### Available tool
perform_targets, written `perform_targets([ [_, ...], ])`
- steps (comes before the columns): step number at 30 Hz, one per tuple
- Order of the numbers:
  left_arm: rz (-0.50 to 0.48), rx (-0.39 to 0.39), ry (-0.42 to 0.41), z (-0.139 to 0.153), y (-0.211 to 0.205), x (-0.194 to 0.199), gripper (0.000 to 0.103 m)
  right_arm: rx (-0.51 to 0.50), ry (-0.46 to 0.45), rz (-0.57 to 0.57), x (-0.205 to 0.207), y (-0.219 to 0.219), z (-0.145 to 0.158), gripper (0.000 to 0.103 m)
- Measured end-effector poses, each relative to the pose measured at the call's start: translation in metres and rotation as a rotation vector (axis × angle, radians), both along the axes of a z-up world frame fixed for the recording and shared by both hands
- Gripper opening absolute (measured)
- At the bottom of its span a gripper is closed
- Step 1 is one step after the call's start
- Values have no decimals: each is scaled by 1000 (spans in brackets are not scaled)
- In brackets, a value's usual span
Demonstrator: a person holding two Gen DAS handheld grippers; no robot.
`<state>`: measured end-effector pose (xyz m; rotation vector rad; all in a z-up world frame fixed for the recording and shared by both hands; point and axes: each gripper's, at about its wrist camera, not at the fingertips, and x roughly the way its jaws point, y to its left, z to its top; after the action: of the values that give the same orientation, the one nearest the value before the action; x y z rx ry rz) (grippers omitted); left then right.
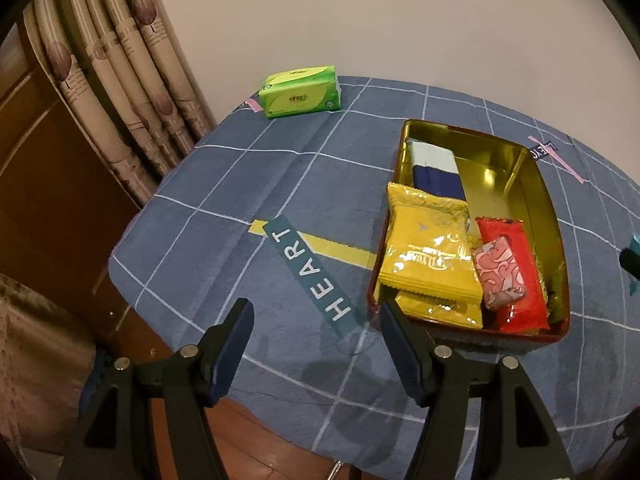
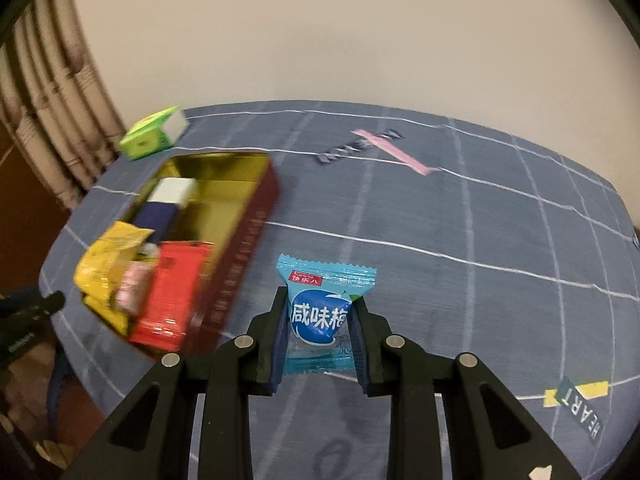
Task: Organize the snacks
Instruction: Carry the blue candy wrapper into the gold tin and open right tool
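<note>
Right gripper (image 2: pixel 320 318) fingers pinch the blue candy packet (image 2: pixel 322 312) mid-body, right of the tin (image 2: pixel 240 248); prob. light, crinkly, slippery; left gripper (image 1: pixel 316 344) fingers spread, empty.

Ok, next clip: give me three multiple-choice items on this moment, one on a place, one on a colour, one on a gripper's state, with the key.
1. Where is the green tissue pack?
A. On the tablecloth beyond the tin
B. Inside the tin
C. Between the left gripper's fingers

2. What colour is the packet in the right gripper?
A. Red
B. Light blue
C. Yellow

3. How does the left gripper stand?
A. Shut on a yellow packet
B. Shut on the tin's rim
C. Open, nothing between its fingers

Key: 1 A, the pack lies on the tablecloth near the curtain, apart from the tin. 2 B, the wrapper clamped between the pads is light blue with white characters. 3 C, its fingers stand apart with only cloth showing between them.
</note>
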<state>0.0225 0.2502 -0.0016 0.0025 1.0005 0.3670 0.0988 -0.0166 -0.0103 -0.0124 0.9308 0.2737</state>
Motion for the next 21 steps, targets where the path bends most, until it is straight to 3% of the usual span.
perform_targets([
  [10,-8,-61,-11,3,13,-4,67,-28,-6,94,-4,58,12,25],
  [21,-6,-64,-6,4,29,-6,67,-59,11,128,5,93,6,25],
])
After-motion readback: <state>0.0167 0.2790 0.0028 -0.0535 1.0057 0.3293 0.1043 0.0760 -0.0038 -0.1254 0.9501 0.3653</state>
